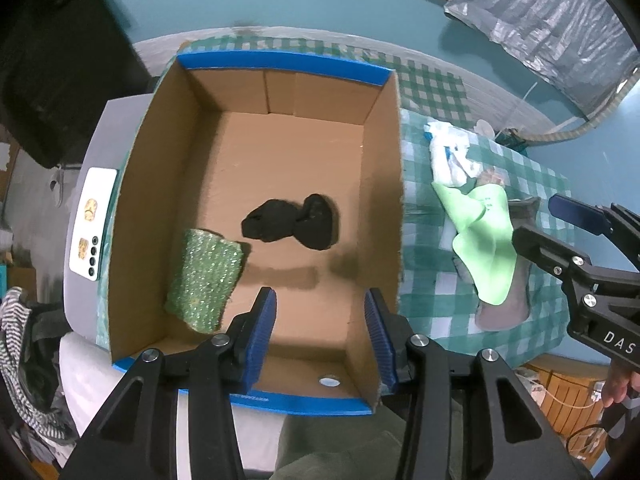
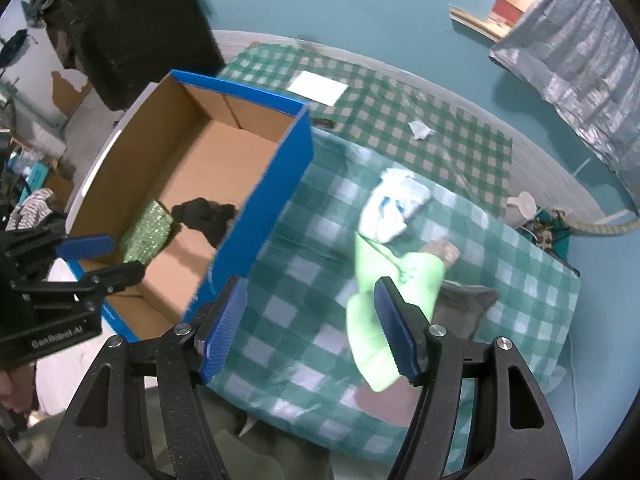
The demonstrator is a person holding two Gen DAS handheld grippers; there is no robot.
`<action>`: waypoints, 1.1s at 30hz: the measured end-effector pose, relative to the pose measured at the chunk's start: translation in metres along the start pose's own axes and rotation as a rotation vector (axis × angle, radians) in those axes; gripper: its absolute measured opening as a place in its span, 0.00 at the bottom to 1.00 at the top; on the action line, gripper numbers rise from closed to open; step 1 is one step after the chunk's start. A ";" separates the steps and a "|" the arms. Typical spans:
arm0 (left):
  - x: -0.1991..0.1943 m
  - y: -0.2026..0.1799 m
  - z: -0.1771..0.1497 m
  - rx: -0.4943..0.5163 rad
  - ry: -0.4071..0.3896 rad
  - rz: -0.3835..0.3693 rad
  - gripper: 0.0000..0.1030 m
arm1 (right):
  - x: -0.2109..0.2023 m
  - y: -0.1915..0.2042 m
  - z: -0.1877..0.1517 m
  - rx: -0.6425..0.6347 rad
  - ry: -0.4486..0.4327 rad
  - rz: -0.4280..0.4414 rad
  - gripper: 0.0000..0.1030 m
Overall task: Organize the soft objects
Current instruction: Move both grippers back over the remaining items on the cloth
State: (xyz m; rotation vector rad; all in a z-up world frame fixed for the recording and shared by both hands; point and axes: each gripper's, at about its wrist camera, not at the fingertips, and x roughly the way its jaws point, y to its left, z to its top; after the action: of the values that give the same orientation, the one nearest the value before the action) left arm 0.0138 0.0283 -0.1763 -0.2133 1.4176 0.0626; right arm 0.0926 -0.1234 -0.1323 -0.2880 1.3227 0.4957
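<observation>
On the checked cloth (image 2: 320, 320), a cardboard box (image 1: 176, 168) with blue edges and a scatter of soft things.

Across the bench, the box stands at the left (its top open), holding a green bubble-wrap pouch (image 1: 204, 278) beside a black sock bundle (image 1: 292, 224). Right of the box on the cloth lie a light green sock (image 2: 384, 300) over a grey sock (image 1: 506, 308), with a white packet (image 2: 394, 208) just beyond. Left claw (image 1: 320, 336) hangs over the box's near end, jaws wide and holding nothing. Right claw (image 2: 312, 328) hovers above the cloth, spread wide and empty, one finger overlapping the green sock in view.
</observation>
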 end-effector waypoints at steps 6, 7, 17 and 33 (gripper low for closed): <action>0.000 -0.015 0.003 0.026 -0.003 -0.008 0.55 | -0.005 -0.027 -0.013 0.049 0.001 -0.021 0.68; 0.000 -0.018 0.003 0.030 -0.003 -0.008 0.58 | -0.006 -0.032 -0.015 0.060 0.001 -0.024 0.69; 0.000 -0.053 0.001 0.107 0.003 -0.035 0.63 | -0.008 -0.075 -0.040 0.151 0.023 -0.054 0.70; 0.015 -0.091 -0.004 0.181 0.050 -0.035 0.63 | 0.011 -0.144 -0.083 0.292 0.055 -0.053 0.70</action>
State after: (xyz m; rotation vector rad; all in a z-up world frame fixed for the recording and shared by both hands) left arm 0.0273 -0.0632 -0.1814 -0.0906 1.4602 -0.1003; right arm 0.0962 -0.2847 -0.1737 -0.0940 1.4169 0.2464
